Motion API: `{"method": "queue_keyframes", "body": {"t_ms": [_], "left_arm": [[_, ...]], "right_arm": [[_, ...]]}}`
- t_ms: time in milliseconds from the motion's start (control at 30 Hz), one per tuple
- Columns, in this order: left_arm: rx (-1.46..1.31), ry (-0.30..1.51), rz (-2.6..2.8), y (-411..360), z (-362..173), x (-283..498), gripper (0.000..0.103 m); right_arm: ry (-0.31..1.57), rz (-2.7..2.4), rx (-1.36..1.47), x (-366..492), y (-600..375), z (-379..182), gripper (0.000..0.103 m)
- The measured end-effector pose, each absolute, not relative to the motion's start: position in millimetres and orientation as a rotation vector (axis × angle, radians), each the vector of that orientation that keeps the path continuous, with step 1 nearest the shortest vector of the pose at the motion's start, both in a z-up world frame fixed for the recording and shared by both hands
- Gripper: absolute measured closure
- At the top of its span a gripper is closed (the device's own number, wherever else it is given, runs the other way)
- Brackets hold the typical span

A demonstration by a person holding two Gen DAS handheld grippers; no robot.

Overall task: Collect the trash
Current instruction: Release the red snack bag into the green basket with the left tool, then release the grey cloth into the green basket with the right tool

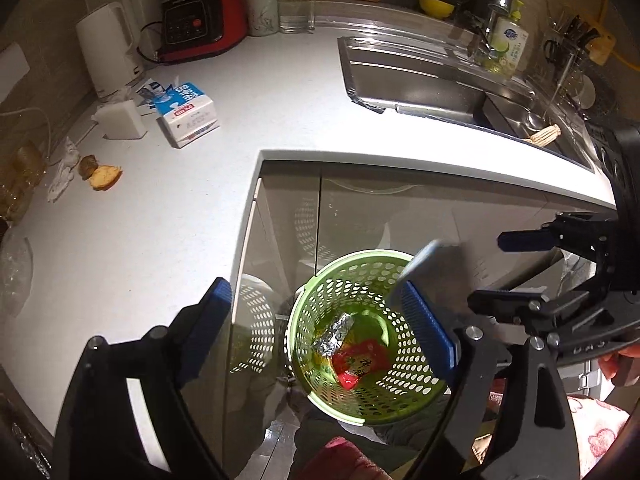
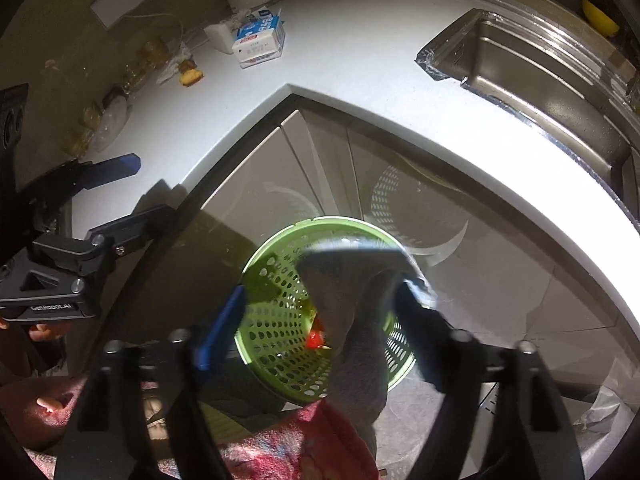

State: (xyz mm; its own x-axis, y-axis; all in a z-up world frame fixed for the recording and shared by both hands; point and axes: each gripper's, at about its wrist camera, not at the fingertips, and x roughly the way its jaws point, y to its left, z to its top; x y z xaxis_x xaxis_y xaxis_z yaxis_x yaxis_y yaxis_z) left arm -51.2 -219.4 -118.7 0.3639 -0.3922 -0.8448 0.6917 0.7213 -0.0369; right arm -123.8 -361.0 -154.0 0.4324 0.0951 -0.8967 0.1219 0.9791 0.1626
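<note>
**Dropping the scrap cleanly into the basket**

We hold both tongs over the green basket [image 1: 356, 257], which stands on the floor directly below them, against the cabinet doors [image 1: 360, 220]. The right tongs [image 2: 320, 292] stand wide open. A grey scrap [image 2: 352, 300] with a blue edge hangs blurred between their jaws, just above the basket's mouth. It looks loose rather than pinched, though we cannot tell whether it brushes one jaw. The left tongs [image 1: 316, 296] are also wide open and hold nothing.

To do this well, we judge the right tongs should stay centred over the mouth and keep their jaws spread until the scrap is clear. The scrap is broad, so it could catch on the rim or on a jaw. The left tongs are best kept off to the side. Beneath both tongs, inside the basket, lie a red wrapper [image 1: 360, 360] and a foil piece [image 1: 336, 332].

The white counter [image 1: 140, 240] wraps around a corner beyond and above the tongs. A steel sink [image 1: 420, 88] is set into it far right of the tongs. Far ahead and left of them we see a kettle [image 1: 108, 44], a milk carton [image 1: 188, 114] and, smaller, a bread piece [image 1: 104, 176], likely trash to collect.
</note>
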Motion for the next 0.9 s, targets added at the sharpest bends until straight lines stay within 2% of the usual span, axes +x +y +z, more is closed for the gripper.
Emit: {"method": "queue_keyframes", "body": {"t_ms": [133,333,533,900], "left_arm": [[0.344,0.96,-0.706,-213.9,-116.2,-48.9,0.015],[0.291,0.932,-0.667,-193.0,-105.0,-35.1,0.014],[0.228,0.871,-0.543,-139.0,-86.4,5.3,0.008],[0.131,0.82,-0.215,-6.5,-80.5,95.9,0.008]], "right_arm": [[1.097,-0.03,0.219,-117.2,-359.5,-145.8,0.01],[1.056,-0.041,0.199,-95.7,-352.5,-129.3,0.002],[1.006,-0.006,0.149,-54.8,-327.6,-107.2,0.002],[0.907,0.123,0.047,52.4,-247.3,-76.2,0.002]]}}
